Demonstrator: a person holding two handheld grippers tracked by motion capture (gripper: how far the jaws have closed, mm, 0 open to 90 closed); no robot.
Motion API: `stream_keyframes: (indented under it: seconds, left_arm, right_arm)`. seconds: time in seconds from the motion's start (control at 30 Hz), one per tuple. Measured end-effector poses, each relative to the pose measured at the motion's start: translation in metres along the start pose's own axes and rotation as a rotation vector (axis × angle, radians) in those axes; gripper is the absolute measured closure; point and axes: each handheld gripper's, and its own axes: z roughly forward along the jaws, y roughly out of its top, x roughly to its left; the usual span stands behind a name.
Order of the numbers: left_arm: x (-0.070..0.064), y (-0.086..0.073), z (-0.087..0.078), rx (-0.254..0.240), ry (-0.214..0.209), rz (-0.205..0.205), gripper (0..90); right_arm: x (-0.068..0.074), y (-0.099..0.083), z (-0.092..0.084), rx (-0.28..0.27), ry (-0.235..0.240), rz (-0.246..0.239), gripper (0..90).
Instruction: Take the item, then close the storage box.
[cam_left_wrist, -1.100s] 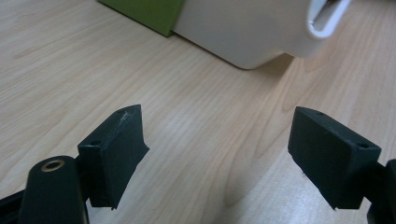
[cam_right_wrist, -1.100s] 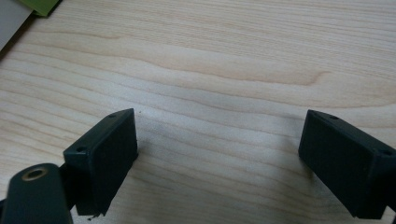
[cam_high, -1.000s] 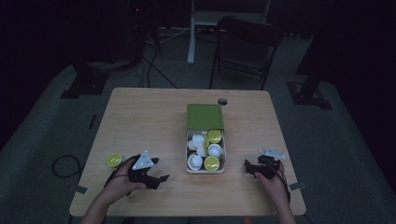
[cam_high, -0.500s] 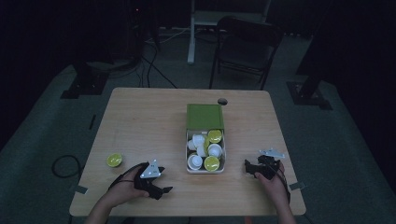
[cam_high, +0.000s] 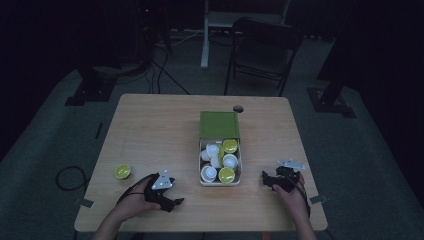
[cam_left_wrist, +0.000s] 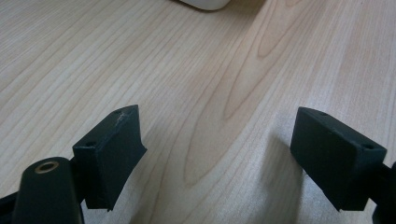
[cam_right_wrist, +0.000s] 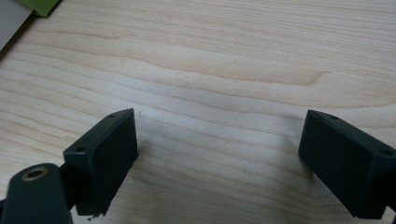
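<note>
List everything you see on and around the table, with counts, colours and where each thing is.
Table: one, light wood, centre of the high view.
Box: one, white tray with a green lid folded back, mid-table.
Cups in the box: several, white and yellow-green, exact count unclear.
Loose cup: one, yellow-green, near the table's left edge.
Small dark round thing: one, at the far edge.
Chair: one, dark, behind the table.
Left hand-held gripper: black, open, empty, over bare wood.
Right hand-held gripper: black, open, empty, right of the box.
</note>
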Motion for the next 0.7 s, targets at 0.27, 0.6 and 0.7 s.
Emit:
stream_keyframes:
  seconds: [0.27, 0.6, 0.7]
  left_arm:
    - [-0.0049, 0.0016, 0.0021, 0.011, 0.026, -0.018, 12.7]
    - [-0.0081, 0.0026, 0.0032, 0.012, 0.045, -0.042, 11.3]
    - [-0.0074, 0.0029, 0.0036, 0.012, 0.041, -0.037, 11.3]
  right_arm:
    - [0.0, 0.0, 0.0, -0.001, 0.0, 0.0, 11.1]
    - [-0.0005, -0.0002, -0.0003, 0.0, 0.011, -0.009, 11.2]
    - [0.0003, -0.0024, -0.0028, 0.0, 0.02, -0.017, 11.2]
